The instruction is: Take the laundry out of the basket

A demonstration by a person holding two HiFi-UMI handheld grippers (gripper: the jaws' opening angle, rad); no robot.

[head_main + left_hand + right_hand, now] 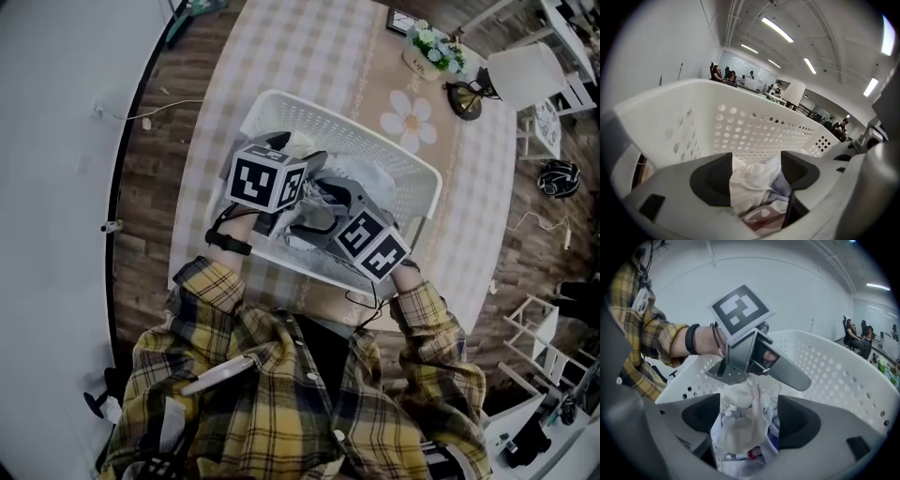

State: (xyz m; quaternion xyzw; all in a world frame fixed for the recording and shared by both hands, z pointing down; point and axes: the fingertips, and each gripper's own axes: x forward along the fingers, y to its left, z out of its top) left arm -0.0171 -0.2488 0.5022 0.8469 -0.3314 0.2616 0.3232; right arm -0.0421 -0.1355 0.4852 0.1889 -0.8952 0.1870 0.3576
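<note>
Our left gripper [757, 172] low inside the white perforated basket [754, 133], jaws spread apart, crumpled white and patterned laundry [752, 190] bunched between them, strip lights [777, 29] overhead, seated people [723, 75] far beyond the rim

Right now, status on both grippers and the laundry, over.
Left gripper open, right gripper open, both down in the basket. Laundry inside, cloth between each pair of jaws, not clamped. Grippers close together over one pile.

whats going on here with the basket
A person in a plaid shirt reaches both grippers into a white laundry basket on the table. The left gripper and right gripper each have open jaws straddling crumpled laundry; nothing is gripped yet.
</note>
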